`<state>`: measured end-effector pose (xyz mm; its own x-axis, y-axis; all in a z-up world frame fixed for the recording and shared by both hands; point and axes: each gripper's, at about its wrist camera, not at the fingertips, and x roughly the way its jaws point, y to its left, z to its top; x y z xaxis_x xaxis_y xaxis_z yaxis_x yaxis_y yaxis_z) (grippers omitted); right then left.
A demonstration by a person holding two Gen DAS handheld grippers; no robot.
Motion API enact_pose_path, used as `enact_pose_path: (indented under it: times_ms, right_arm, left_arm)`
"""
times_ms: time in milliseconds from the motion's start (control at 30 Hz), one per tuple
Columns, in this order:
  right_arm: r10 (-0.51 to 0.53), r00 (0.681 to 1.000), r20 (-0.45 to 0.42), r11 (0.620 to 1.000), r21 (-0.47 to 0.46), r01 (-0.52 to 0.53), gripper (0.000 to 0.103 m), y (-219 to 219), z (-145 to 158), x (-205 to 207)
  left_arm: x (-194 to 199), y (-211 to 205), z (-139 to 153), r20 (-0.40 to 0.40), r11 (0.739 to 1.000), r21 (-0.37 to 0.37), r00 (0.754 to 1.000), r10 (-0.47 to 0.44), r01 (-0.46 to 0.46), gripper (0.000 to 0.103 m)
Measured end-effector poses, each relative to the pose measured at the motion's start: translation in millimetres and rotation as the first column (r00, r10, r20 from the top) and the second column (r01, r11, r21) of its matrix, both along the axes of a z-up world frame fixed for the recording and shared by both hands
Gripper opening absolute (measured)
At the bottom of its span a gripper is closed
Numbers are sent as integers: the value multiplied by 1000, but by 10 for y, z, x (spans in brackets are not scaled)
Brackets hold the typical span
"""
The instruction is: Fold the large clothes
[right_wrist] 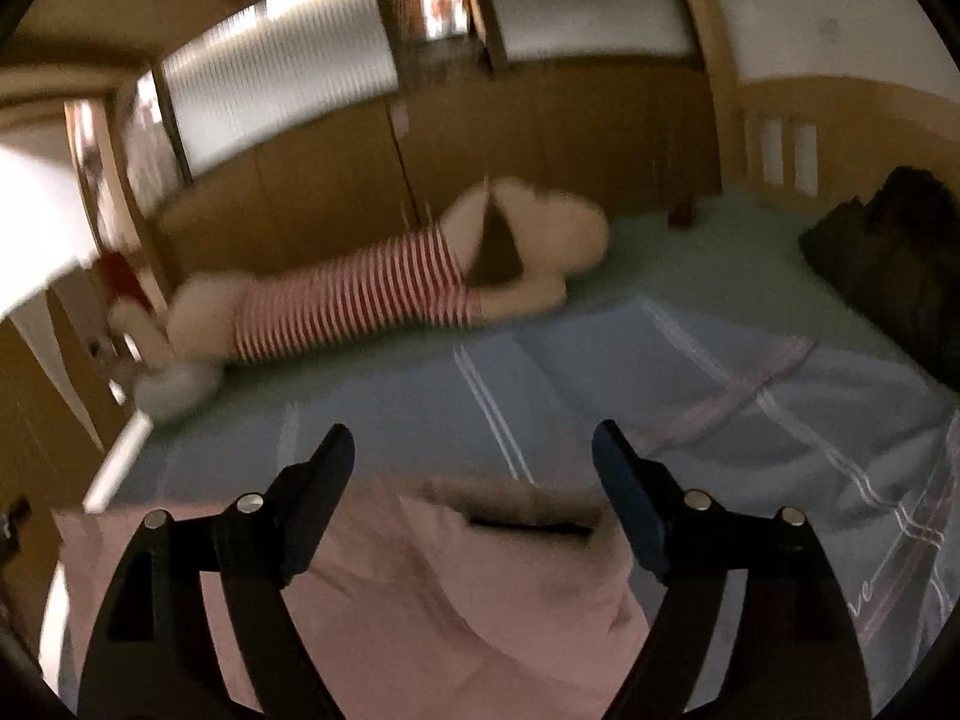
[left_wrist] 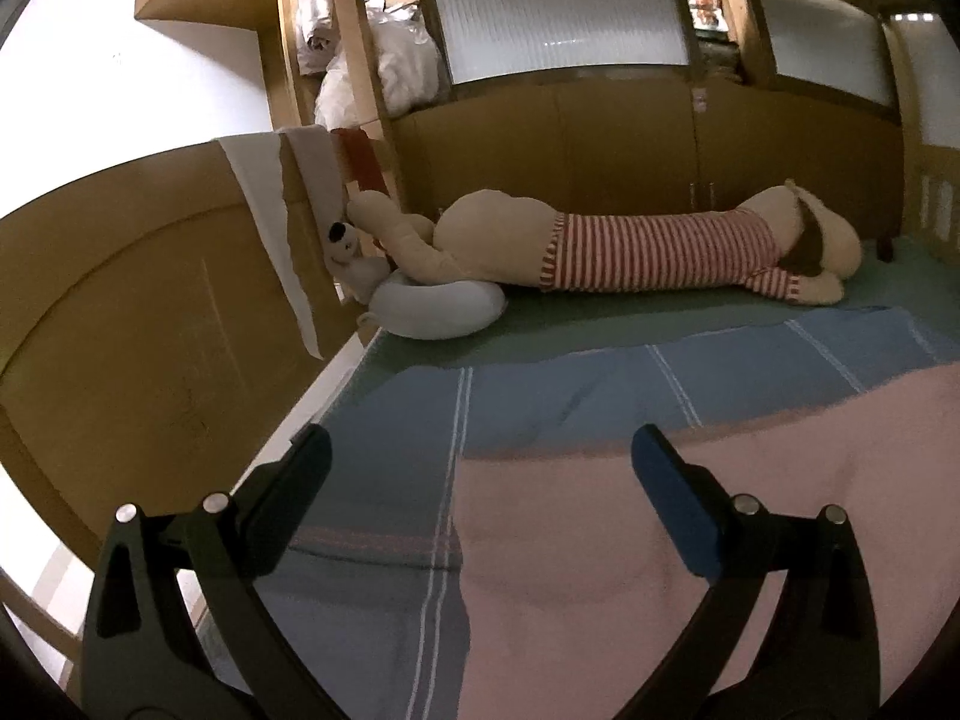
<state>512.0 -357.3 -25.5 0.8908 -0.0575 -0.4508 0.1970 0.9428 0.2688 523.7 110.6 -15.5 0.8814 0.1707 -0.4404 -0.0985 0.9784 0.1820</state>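
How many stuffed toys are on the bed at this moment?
2. A long striped-shirt plush dog lies along the far headboard; a small white plush sits at its feet by the left corner. Others may be hidden.

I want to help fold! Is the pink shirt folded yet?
Cannot tell. The pink garment lies fairly flat on the blue blanket; only part shows.

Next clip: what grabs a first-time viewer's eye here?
The long plush dog in a red-striped shirt, stretched along the far edge of the bed by the wooden wall. Nearer, a pink garment lies on the blue striped sheet, with the open left gripper and right gripper above it.
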Motion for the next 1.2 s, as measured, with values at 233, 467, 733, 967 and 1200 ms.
enact_pose_path:
  times_ms: [233, 467, 733, 967, 1200]
  right_arm:
    - [31, 997, 74, 1000, 0, -31, 102, 473, -158, -641]
    - [150, 989, -3, 939, -313, -144, 102, 1587, -708, -542]
    - [138, 977, -164, 979, -129, -160, 102, 1289, -1171, 160]
    - [140, 975, -170, 981, -108, -160, 102, 1271, -1336, 262]
    - [113, 978, -176, 984, -114, -135, 102, 1280, -1143, 128]
  left_arm:
    - [-466, -464, -317, -56, 988, -107, 991, -120, 113, 101]
    - [-415, -1329, -925, -155, 987, -9, 975, -160, 161, 101]
    - [247, -1240, -1253, -230, 990, -96, 965, -127, 108, 101]
    - [267, -1343, -1373, -178, 994, -43, 978, -106, 100, 101]
    - [90, -1263, -1261, -160, 992, -62, 980, -122, 113, 101]
